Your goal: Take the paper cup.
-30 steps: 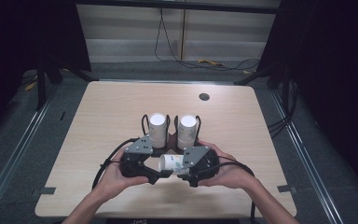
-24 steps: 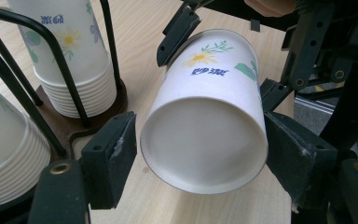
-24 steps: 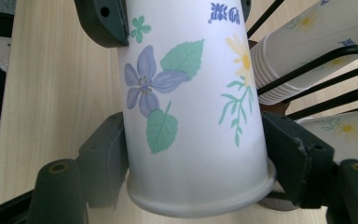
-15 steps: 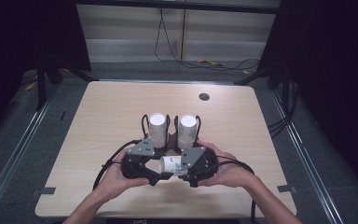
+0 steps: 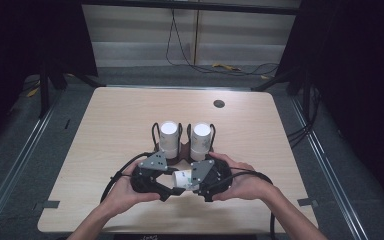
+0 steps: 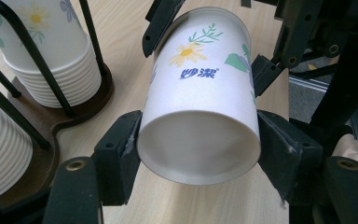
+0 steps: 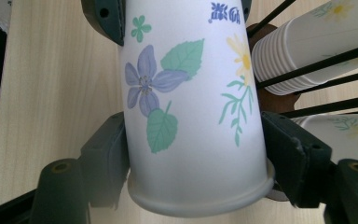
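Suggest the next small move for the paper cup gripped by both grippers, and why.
Probably ease the hands apart along the paper cup. The fingers of the left gripper and right gripper have just been closing and press on it, at base and rim. If two cups are nested, that parts them; can't tell.

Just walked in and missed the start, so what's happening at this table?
A person holds one flowered paper cup sideways between two handheld grippers above the wooden table. The left gripper has just been closing its fingers on the cup's bottom end, and the right gripper has been closing near the rim; both now press on it. Just beyond stands a rack with two stacks of upside-down cups.
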The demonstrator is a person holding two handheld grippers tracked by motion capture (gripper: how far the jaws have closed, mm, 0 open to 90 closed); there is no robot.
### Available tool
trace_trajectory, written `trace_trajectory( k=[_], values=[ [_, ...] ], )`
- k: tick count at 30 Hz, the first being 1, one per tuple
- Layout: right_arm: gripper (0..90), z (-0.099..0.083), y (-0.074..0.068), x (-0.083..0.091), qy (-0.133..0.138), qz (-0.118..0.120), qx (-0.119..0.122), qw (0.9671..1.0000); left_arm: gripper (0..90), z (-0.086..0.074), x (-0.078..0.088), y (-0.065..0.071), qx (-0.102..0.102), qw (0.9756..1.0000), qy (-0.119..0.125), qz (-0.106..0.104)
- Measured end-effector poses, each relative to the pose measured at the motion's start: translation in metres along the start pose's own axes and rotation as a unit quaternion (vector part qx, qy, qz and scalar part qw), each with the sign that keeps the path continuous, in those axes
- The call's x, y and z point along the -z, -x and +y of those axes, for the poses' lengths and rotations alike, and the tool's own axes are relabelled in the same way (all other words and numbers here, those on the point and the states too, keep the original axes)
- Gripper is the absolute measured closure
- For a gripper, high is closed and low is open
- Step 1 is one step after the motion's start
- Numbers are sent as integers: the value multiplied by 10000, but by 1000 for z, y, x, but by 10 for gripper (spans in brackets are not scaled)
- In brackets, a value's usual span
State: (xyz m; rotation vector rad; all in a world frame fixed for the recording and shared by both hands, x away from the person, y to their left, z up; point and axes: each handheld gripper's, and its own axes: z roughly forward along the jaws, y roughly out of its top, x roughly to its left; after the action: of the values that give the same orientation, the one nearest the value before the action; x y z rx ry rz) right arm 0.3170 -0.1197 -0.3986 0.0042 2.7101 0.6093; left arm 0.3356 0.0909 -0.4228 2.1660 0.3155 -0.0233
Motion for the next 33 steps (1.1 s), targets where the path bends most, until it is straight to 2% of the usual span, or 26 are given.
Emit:
trace_trajectory(
  k=[2, 10, 12, 14, 17, 19, 27, 33],
  values=[
    [286, 0, 0, 0, -25, 39, -10, 10000, 334, 0, -1, -1, -25, 10000, -64, -1],
    [286, 3, -4, -3, -52, 132, 65, 9999, 278, -1, -6, 0, 79, 9998, -165, -55],
    [286, 3, -5, -5, -58, 128, 104, 9998, 289, -1, -6, 0, 64, 9998, -189, -88],
    [285, 3, -5, -6, -79, 118, 98, 9999, 341, -1, -6, 1, -6, 9997, -203, -100],
    [283, 3, -7, -6, -93, 157, 52, 9998, 349, -1, -6, 2, -46, 9996, -252, -107],
    [269, 2, -7, -6, -40, 124, 107, 9999, 355, -1, -6, 2, -18, 9997, -208, -124],
    [212, -5, -5, -5, 202, 126, -160, 9996, 360, 0, -5, 1, 31, 9998, -117, -151],
    [167, -12, -3, -1, 463, 106, -445, 9979, 361, 1, -2, 0, 61, 9998, -38, -180]
  ],
)
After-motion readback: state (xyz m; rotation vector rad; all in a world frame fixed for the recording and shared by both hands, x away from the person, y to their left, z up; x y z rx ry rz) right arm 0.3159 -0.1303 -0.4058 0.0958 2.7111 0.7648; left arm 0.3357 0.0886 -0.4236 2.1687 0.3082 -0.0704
